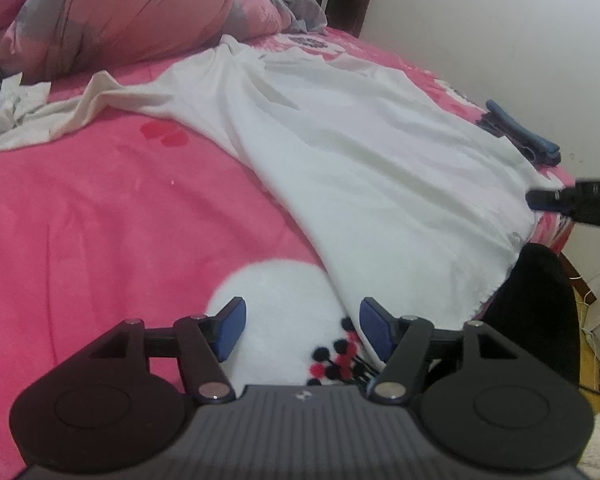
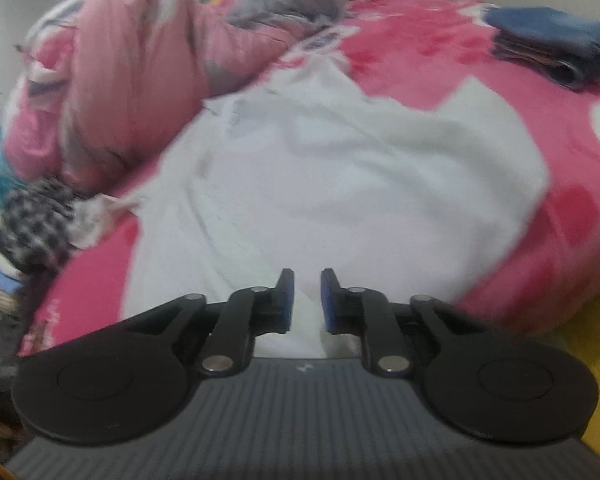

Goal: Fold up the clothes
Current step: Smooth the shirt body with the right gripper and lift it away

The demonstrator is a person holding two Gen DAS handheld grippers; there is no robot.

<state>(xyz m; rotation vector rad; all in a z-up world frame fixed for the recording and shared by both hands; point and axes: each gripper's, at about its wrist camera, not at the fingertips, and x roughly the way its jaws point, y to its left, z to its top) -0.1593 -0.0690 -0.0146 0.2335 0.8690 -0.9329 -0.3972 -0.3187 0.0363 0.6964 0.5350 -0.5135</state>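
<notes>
A white garment (image 1: pixel 360 152) lies spread across the pink bedspread (image 1: pixel 100 220), one sleeve trailing to the left. My left gripper (image 1: pixel 303 330) hovers low over the garment's near corner, its jaws wide open; its right pad (image 1: pixel 374 330) is over the hem and nothing is gripped. My right gripper (image 1: pixel 540 199) shows at the right edge, above the garment's far side. In the right wrist view the garment (image 2: pixel 340 184) fills the middle. There the right gripper (image 2: pixel 308 300) stands just over the cloth with a narrow gap between its blue pads, and no fabric is pinched in the gap.
A bunched pink and grey quilt (image 1: pixel 120 12) lies at the head of the bed. Folded blue clothes (image 1: pixel 520 136) are stacked by the wall; they also appear as a blue stack (image 2: pixel 556 48). Checked cloth (image 2: pixel 40 220) is piled at the left. A black shape (image 1: pixel 536 312) stands at the bed's near right edge.
</notes>
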